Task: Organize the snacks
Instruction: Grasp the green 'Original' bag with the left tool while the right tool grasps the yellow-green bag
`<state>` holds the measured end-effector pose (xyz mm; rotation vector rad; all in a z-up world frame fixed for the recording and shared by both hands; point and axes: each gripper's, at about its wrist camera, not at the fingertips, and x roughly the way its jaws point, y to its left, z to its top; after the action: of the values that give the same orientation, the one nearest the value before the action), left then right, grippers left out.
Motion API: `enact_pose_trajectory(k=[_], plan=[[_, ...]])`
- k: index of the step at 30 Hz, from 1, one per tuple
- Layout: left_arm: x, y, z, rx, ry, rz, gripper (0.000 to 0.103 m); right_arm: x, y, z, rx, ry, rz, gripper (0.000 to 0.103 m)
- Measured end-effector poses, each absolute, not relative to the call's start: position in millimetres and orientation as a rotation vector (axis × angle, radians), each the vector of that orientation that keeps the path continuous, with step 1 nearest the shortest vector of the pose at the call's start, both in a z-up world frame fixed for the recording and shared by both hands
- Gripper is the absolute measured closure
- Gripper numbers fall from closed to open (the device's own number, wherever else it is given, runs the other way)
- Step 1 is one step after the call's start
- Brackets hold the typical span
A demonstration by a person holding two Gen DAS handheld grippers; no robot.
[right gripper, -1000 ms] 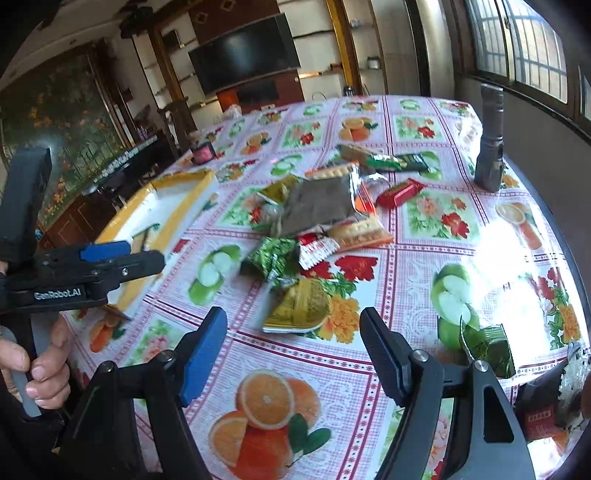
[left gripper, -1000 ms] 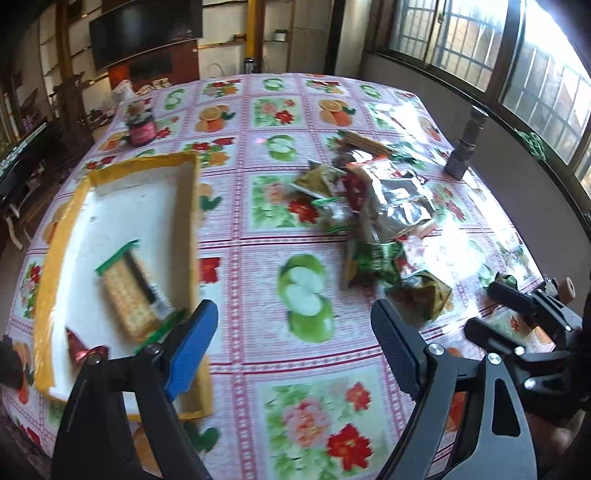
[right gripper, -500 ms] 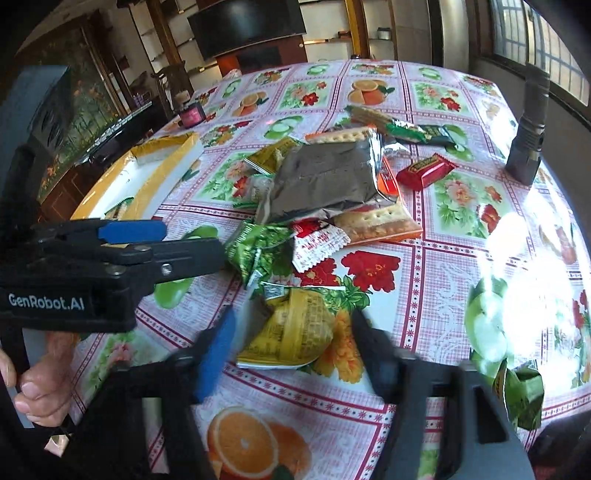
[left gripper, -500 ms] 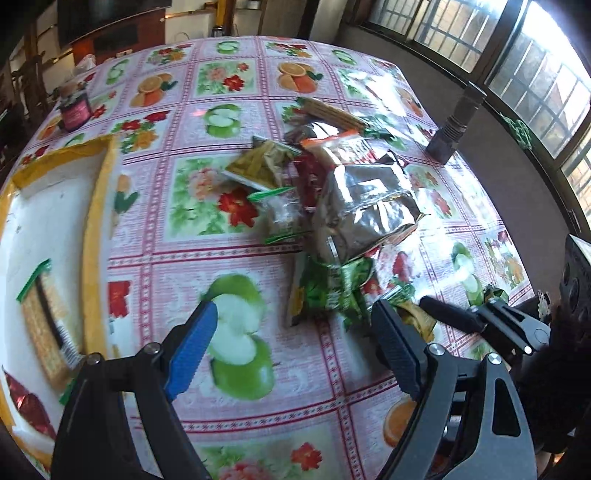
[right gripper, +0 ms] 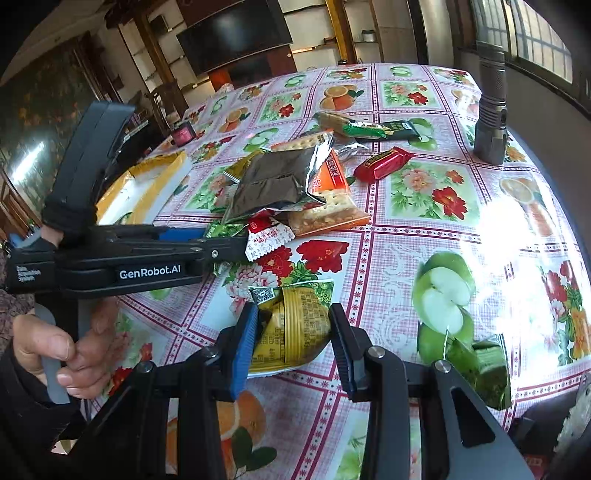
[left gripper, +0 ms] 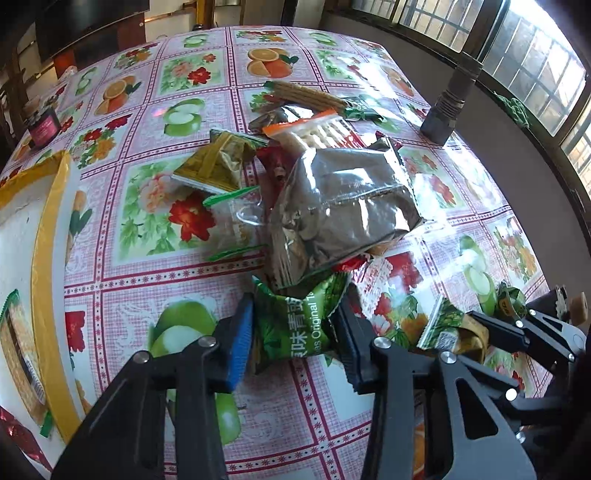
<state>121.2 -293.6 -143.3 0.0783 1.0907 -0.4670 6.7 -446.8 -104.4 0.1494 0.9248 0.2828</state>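
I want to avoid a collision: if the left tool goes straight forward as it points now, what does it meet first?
The left tool already has the green snack packet between its fingers. Straight ahead it would likely push next into the silver foil bag, whose edge lies on the packet.

Barred windows (left gripper: 532, 55) admit sunlight; dark television (right gripper: 236, 35) stands beyond the table (left gripper: 207, 74).

Green pack (left gripper: 295, 325) far end tucked under silver bag (left gripper: 340, 210). Red wrappers beneath silver bag mostly hidden. Tray (left gripper: 48, 236), left of silver bag, cut by frame edge; cracker pack (left gripper: 18, 347) in it part cut too. Yellow pack (right gripper: 295, 328) near end hidden behind right gripper (right gripper: 293, 347). Jar (left gripper: 43, 127) label too small to read.
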Motion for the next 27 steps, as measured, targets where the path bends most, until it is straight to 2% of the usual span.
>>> enact_pose_trajectory(k=[15,27], plan=[[64,-234,-82,0.091,0.915,-0.321,0.061,-7,-414,-76,0.15,0.84,0.371,0.064],[56,-177,-70,0.095,0.853,-0.152,0.061,-2,-382,-56,0.159,0.788,0.471,0.064]])
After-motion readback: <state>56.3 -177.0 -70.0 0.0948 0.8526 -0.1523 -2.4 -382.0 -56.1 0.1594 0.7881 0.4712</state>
